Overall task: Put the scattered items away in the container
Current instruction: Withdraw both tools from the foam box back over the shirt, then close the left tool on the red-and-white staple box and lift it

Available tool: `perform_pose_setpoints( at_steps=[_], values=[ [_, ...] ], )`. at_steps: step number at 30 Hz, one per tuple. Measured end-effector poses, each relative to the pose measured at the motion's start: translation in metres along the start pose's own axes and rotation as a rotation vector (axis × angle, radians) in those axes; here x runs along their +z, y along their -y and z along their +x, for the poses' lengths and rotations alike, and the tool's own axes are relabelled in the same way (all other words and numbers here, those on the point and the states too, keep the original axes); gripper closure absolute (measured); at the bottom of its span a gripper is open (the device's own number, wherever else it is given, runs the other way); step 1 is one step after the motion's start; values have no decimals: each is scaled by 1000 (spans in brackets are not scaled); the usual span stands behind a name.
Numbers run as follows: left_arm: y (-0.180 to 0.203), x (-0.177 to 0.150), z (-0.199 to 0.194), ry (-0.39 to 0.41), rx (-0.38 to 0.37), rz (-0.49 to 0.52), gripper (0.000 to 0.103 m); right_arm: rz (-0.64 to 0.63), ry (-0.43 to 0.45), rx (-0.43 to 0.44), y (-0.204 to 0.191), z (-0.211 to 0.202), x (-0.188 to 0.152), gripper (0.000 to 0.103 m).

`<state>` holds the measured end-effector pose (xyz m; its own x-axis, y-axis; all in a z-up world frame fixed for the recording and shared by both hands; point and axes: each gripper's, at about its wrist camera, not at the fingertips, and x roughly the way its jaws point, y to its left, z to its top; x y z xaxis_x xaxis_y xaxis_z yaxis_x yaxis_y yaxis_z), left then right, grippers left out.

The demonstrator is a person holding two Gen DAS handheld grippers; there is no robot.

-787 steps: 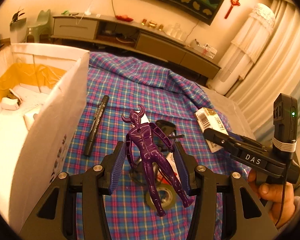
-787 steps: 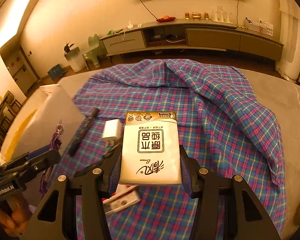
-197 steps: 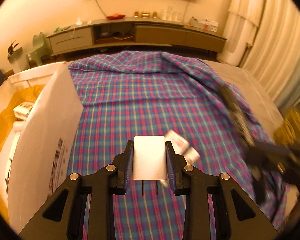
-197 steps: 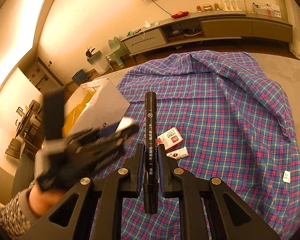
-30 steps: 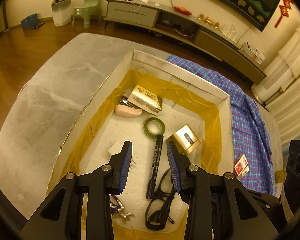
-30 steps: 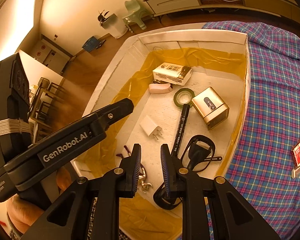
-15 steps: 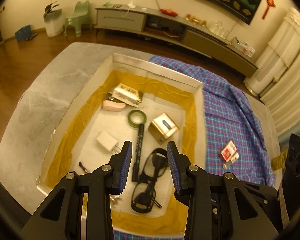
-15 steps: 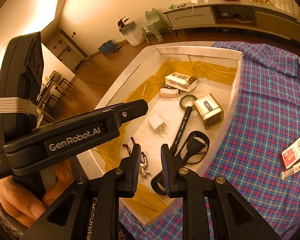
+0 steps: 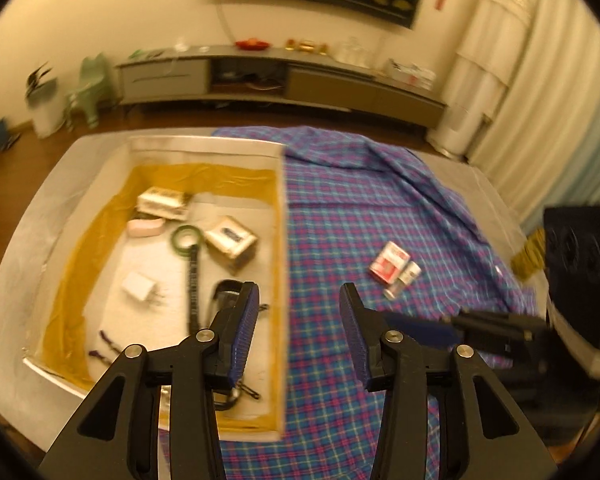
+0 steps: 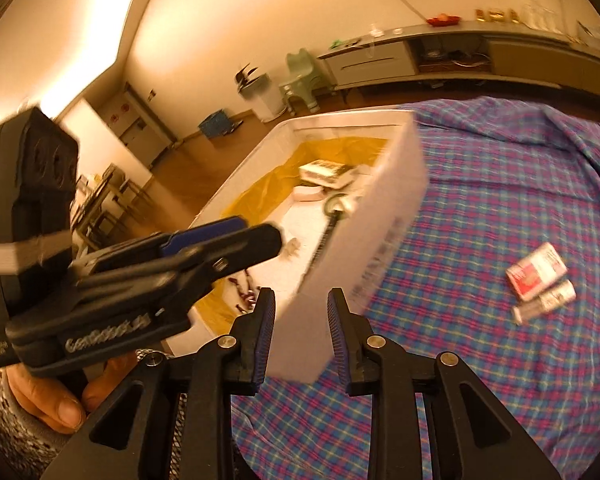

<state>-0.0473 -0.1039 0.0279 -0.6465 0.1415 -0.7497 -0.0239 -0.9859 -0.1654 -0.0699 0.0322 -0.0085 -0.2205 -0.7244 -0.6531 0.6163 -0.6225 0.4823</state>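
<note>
We count seven-ish things already in the white box (image 9: pixel 282 216) at 10 o'clock: two small cartons, a pink piece, one tape ring (image 9: pixel 186 239), one marker (image 9: pixel 194 284), one charger (image 9: pixel 139 286), one pair of glasses. At 2 o'clock on the plaid cloth (image 9: pixel 380 208), two stragglers: a red pack (image 9: pixel 389 266) touching a small tube (image 9: pixel 402 280). Our left gripper (image 9: pixel 296 330) and right gripper (image 10: pixel 300 334) both sit spread apart, holding nothing. The box wall stands between them and the contents.

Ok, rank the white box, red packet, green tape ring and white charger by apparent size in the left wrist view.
1. white box
2. red packet and white charger, too alike to separate
3. green tape ring, smallest by a narrow margin
</note>
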Motion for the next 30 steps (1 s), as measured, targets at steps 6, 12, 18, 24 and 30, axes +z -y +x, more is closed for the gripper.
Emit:
perform_pose_setpoints(
  at_steps=[6, 12, 18, 24, 30],
  values=[
    [44, -5, 21, -31, -43, 83, 56, 127, 10, -34, 60, -18, -18, 68],
    [88, 0, 57, -68, -84, 137, 54, 249, 18, -102, 121, -31, -34, 68],
    [128, 5, 116, -126, -58, 219, 53, 347, 20, -131, 164, -32, -42, 68],
    [146, 17, 176, -141, 6, 280, 53, 426, 6, -187, 200, -33, -51, 67],
    [145, 17, 219, -182, -19, 262, 53, 406, -2, -223, 206, -31, -50, 66]
  ],
)
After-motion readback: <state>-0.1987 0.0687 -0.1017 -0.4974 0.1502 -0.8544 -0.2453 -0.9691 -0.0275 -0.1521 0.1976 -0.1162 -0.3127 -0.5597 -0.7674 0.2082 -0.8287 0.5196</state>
